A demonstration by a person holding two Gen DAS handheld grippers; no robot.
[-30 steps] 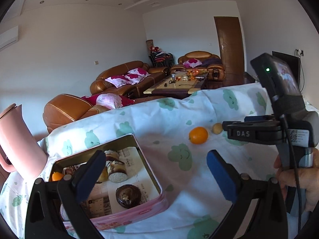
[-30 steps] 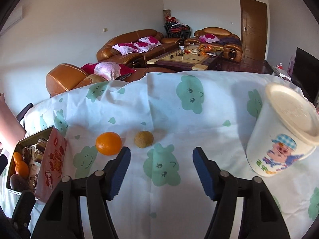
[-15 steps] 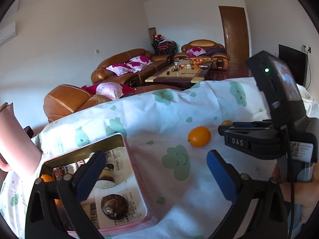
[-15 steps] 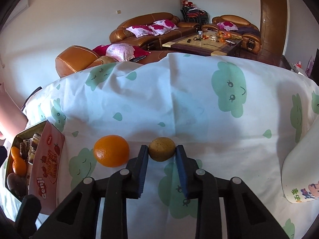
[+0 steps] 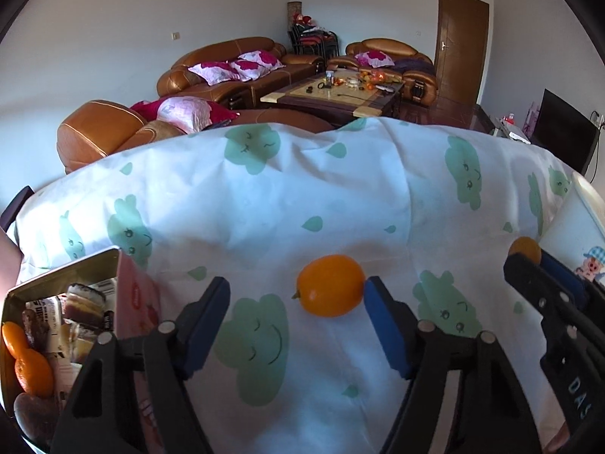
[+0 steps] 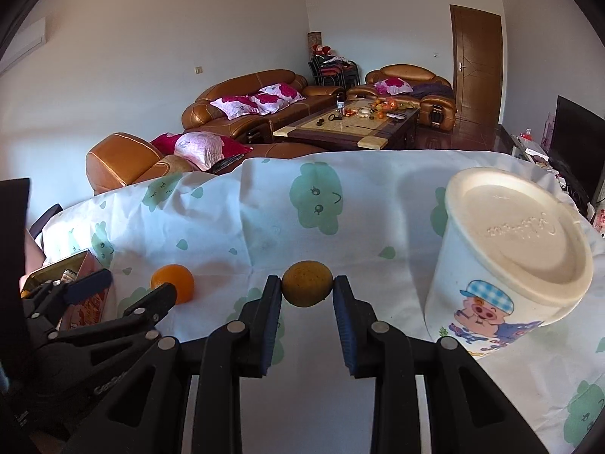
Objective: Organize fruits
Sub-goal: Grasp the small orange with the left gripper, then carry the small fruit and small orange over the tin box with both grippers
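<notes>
An orange (image 5: 331, 285) lies on the cloud-print cloth between the jaws of my left gripper (image 5: 295, 290). The jaws are closing. The orange sits against the right pad, with a wide gap to the left pad. In the right wrist view the same orange (image 6: 176, 283) shows between the left gripper's (image 6: 136, 285) fingers. My right gripper (image 6: 307, 288) is shut on a small brownish-yellow round fruit (image 6: 307, 283), both pads pressing its sides. The left wrist view shows that right gripper (image 5: 529, 258) and its fruit (image 5: 523, 249) at the right.
An open tin box (image 5: 64, 276) with cakes and two small oranges stands at the left; its edge (image 6: 56, 269) also shows in the right wrist view. A white lidded cup (image 6: 510, 246) with a pig picture stands at the right. Sofas and a coffee table lie beyond.
My left gripper swung right from over the tin to the orange and its jaws narrowed. My right gripper closed on the brownish fruit and drew back with it.
</notes>
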